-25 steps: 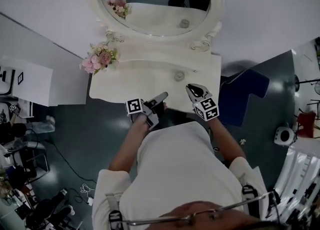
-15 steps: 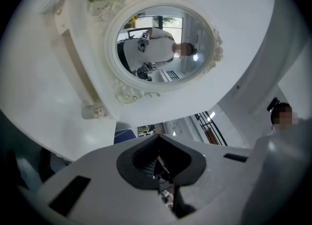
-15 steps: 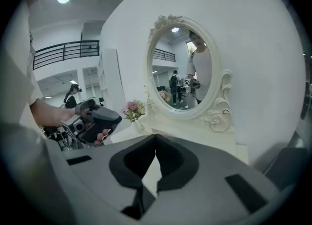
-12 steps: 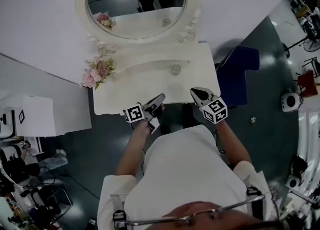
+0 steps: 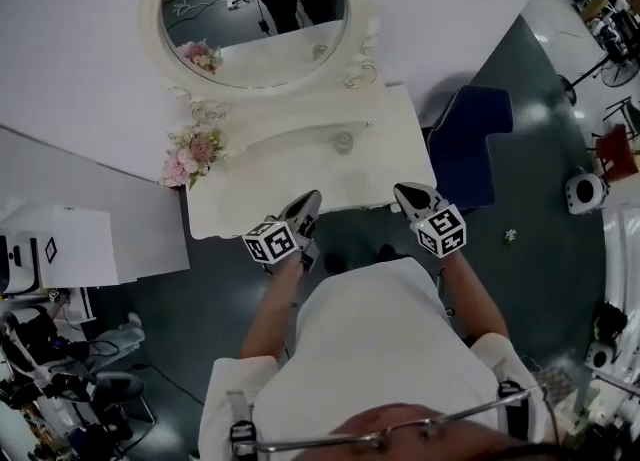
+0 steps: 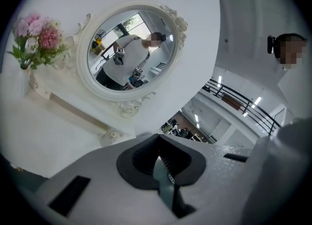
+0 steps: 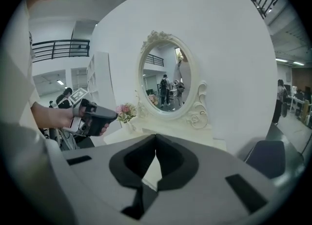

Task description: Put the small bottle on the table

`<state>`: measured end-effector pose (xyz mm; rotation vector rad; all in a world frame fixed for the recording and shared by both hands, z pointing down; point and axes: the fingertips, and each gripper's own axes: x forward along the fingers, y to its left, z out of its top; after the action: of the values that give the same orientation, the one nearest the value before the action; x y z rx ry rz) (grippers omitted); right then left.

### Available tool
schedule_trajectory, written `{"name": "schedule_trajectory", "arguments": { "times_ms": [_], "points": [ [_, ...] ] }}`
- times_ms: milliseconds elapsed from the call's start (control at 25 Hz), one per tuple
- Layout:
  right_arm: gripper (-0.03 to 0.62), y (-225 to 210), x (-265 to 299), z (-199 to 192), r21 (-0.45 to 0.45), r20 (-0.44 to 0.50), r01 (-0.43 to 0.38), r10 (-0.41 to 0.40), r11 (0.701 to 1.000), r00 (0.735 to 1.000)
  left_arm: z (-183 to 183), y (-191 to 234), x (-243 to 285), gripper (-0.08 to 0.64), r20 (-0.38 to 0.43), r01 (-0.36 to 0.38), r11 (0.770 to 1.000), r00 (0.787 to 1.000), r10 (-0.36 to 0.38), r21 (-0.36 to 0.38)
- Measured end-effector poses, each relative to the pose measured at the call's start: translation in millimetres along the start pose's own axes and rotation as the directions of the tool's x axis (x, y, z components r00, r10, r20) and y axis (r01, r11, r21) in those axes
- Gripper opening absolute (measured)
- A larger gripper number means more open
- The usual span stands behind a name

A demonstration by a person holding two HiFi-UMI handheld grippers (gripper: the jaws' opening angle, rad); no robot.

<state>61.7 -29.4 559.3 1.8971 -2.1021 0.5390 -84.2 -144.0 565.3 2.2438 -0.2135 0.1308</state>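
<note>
Holding the left gripper [image 5: 312, 197] and right gripper [image 5: 403, 190] by the front edge of the dressing table [image 5: 258, 187]
both are clamped closed on nothing, and the small bottle [image 5: 344, 141] sits on the tabletop under the oval mirror [image 5: 250, 24], apart from both

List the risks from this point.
Both the left tongs and right tongs are shut and empty; reaching in like that could knock over the small bottle on the dressing table. The flowers at the table's left end could be tipped by a wide left-arm sweep.
</note>
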Motion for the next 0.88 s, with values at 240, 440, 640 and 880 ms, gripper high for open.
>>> {"name": "schedule_trajectory", "arguments": {
  "times_ms": [240, 440, 640, 880],
  "points": [
    [0.006, -24.5, -14.2, 8.0, -0.029, 0.013, -0.019, 0.019, 0.999, 1.000, 2.5, -20.3, 6.6, 0.003, 0.043, -0.057, 0.994, 0.998, 0.053, 0.092],
    [0.006, -33.9, -15.1, 18.2, -0.111, 0.042, -0.036, 0.040, 0.993, 0.998, 2.6, -33.5, 5.5, 0.003, 0.075, -0.102, 0.971, 0.993, 0.087, 0.218],
    [0.006, -41.5, -12.1, 23.0, -0.126, 0.046, -0.070, 0.076, 0.990, 0.996, 4.5, -45.0, 3.2, 0.003, 0.115, -0.134, 0.949, 0.988, 0.105, 0.285],
    [0.006, -45.7, -17.0, 23.3, -0.078, 0.061, -0.110, 0.115, 0.991, 0.992, 2.0, -48.3, 2.0, 0.003, 0.128, -0.153, 0.944, 0.985, 0.119, 0.291]
  ]
}}
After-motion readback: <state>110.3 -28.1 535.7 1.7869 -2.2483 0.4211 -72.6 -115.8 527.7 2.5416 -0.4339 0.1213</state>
